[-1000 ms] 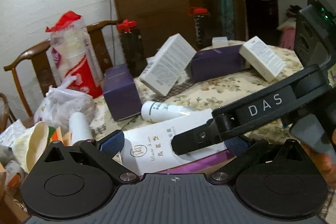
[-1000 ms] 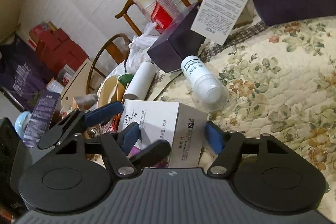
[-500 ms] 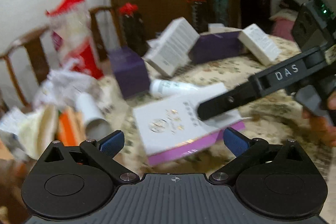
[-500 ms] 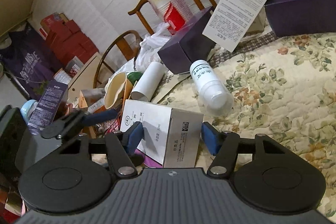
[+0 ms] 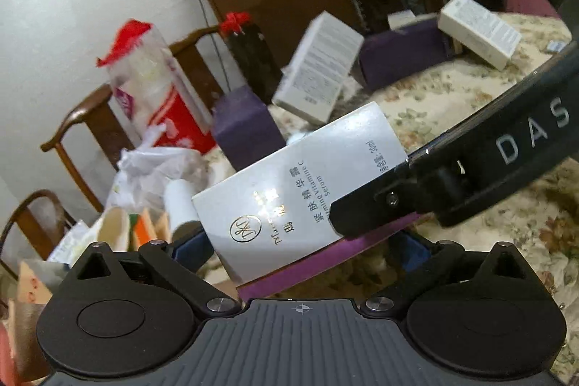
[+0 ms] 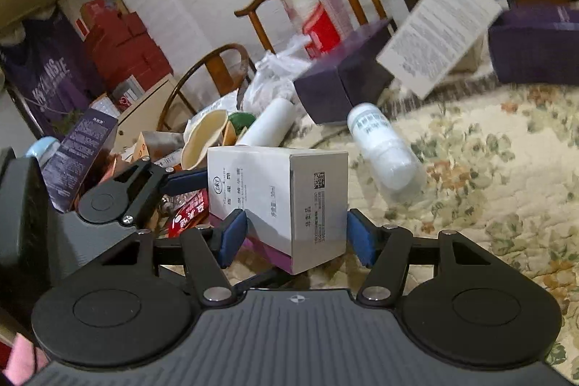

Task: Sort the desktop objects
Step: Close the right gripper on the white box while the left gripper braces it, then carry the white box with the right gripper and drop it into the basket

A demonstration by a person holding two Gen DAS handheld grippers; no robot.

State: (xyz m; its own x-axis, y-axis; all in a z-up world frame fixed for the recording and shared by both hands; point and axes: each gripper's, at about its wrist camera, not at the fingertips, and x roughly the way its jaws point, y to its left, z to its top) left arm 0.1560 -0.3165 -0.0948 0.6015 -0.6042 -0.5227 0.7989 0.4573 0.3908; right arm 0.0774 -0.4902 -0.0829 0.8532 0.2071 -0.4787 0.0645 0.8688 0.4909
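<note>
serum box (image 6: 278,201) tilted off the floral bench (image 6: 488,176), white bottle (image 6: 383,151) just behind | right gripper (image 6: 295,239) jaws clamped on box sides | left gripper (image 5: 300,252) jaws apart beneath box

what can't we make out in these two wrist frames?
- Left wrist view: whether the left tongs touch the white serum box; its right pad sits hidden under the box's purple base.
- Left wrist view: the white bottle, hidden behind that box.
- Right wrist view: small print on the white bottle, motion-blurred.
- Right wrist view: the purple box is cut off by the right edge.
</note>
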